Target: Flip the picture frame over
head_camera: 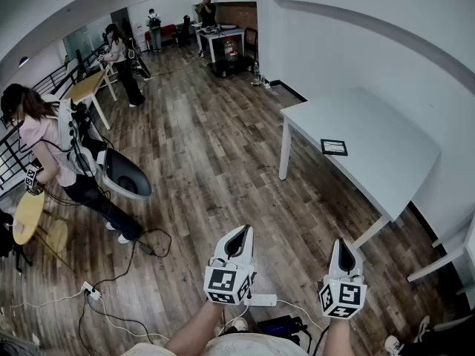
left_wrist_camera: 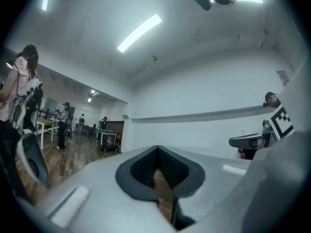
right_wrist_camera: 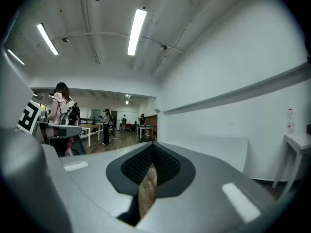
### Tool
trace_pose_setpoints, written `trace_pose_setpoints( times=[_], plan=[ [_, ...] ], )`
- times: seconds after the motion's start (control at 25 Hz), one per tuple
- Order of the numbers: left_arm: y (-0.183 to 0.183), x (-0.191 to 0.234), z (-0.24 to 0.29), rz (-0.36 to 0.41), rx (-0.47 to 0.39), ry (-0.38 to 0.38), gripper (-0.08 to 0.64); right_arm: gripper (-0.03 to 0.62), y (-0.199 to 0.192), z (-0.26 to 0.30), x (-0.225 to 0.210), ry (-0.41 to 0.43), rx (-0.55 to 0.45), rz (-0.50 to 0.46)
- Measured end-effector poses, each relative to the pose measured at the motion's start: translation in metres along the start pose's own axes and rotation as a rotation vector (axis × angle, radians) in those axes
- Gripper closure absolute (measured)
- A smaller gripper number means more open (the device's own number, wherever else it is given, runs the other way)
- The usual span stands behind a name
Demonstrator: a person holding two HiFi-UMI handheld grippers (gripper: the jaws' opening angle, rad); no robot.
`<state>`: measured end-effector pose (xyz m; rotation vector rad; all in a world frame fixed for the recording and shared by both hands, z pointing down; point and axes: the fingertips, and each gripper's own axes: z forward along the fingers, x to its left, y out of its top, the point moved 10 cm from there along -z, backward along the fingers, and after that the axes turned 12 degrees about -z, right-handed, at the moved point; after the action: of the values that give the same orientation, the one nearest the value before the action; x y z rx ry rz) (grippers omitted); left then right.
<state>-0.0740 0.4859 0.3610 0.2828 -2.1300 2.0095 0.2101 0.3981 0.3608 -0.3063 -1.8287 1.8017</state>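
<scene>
A small dark picture frame [head_camera: 334, 147] lies flat on the white table [head_camera: 378, 136] at the right of the head view. My left gripper [head_camera: 238, 235] and my right gripper [head_camera: 345, 248] are held low in front of me over the wooden floor, well short of the table, pointing forward. Both are shut with nothing between the jaws. In the left gripper view the left gripper [left_wrist_camera: 158, 171] shows its jaws together; the right gripper [right_wrist_camera: 151, 171] looks the same in the right gripper view. The frame is in neither gripper view.
A person [head_camera: 52, 150] with gear stands at the left beside a round yellow table [head_camera: 28, 213]. Other people and tables [head_camera: 215, 35] are at the far end of the room. Cables and a power strip [head_camera: 93, 291] lie on the floor. A white wall runs behind the table.
</scene>
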Motion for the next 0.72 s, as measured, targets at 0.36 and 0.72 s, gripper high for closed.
trace_pose_setpoints(
  times=[0.36, 0.72],
  plan=[
    [-0.001, -0.007, 0.004, 0.003, -0.003, -0.008, 0.56, 0.569, -0.003, -0.002, -0.005, 0.003, 0.008, -0.007],
    [-0.004, -0.012, 0.01, 0.005, 0.006, -0.008, 0.56, 0.569, -0.004, 0.002, -0.012, 0.006, 0.013, -0.012]
  ],
)
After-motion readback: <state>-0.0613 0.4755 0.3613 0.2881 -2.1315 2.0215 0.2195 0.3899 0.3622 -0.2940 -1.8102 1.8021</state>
